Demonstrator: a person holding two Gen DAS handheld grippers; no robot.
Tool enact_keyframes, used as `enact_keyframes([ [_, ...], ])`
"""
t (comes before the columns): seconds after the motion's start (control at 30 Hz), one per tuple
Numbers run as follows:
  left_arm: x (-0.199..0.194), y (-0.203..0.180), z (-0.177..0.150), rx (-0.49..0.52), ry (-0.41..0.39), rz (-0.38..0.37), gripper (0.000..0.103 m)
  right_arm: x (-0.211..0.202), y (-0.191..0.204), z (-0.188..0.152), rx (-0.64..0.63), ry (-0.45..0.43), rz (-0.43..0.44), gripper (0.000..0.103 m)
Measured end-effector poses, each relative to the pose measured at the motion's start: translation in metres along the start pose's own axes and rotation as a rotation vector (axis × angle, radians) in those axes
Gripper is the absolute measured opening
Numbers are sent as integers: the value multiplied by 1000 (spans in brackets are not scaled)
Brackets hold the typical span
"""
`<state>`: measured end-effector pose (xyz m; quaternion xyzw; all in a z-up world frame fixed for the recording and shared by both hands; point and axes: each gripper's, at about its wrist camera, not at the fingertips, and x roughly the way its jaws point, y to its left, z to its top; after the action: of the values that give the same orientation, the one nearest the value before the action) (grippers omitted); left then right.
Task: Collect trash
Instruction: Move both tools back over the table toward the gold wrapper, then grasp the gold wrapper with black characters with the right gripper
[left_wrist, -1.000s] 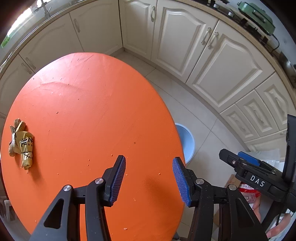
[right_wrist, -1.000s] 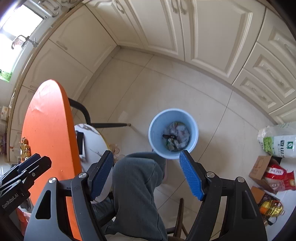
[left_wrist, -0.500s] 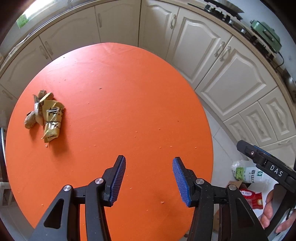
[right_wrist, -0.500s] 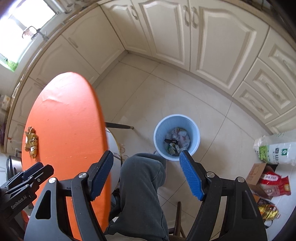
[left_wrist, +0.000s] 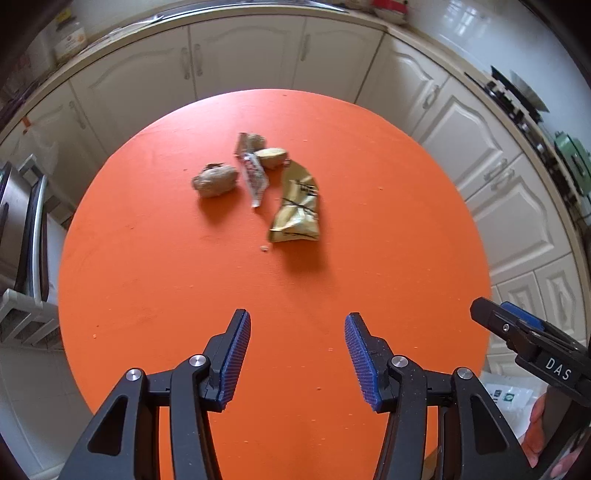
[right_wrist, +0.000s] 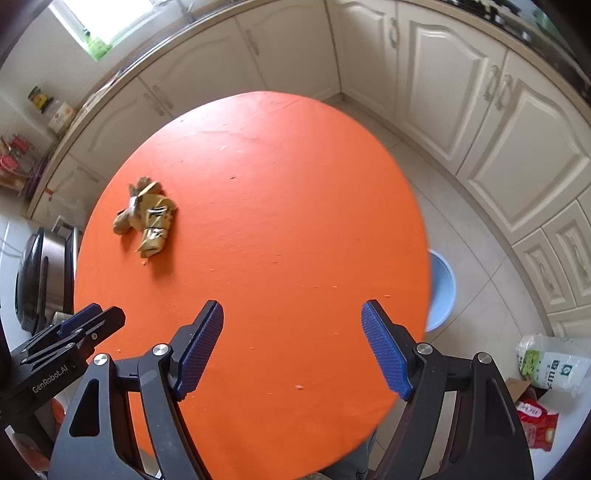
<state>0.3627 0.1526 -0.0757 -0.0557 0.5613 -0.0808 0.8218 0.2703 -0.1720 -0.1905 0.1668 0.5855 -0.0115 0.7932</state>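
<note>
Both views have swung over the round orange table (left_wrist: 332, 295) since a second ago. The litter that sat at the left edge of the left wrist view now lies ahead in its far middle. The left gripper (left_wrist: 297, 360) hangs over the near part of the table, its blue-padded jaws moderately apart with nothing between them. The right gripper (right_wrist: 291, 347) has just been opening and stands wide and empty above the table, no longer framing a trouser leg and the floor. A crumpled yellow snack wrapper (left_wrist: 297, 206) lies just right of a thin white-and-red wrapper (left_wrist: 253, 173) and three brown lumps (left_wrist: 215, 180), too blurred to identify. The light-blue plastic bin (right_wrist: 441, 290), previously fully visible, is now mostly hidden behind the table's right rim.
</note>
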Motion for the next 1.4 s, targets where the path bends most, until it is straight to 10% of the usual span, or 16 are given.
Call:
enact_keyframes([
  [0.77,-3,159,30,-286,24,-16,51,84,182,71,-242,113,17,76],
  [1.03,23,170,52,-295,44,-36,51,106,211,86,-293,166,-5,28],
  [1.4,47,186,59,-335,74,-34,51,119,215,93,-308,172,-7,27],
])
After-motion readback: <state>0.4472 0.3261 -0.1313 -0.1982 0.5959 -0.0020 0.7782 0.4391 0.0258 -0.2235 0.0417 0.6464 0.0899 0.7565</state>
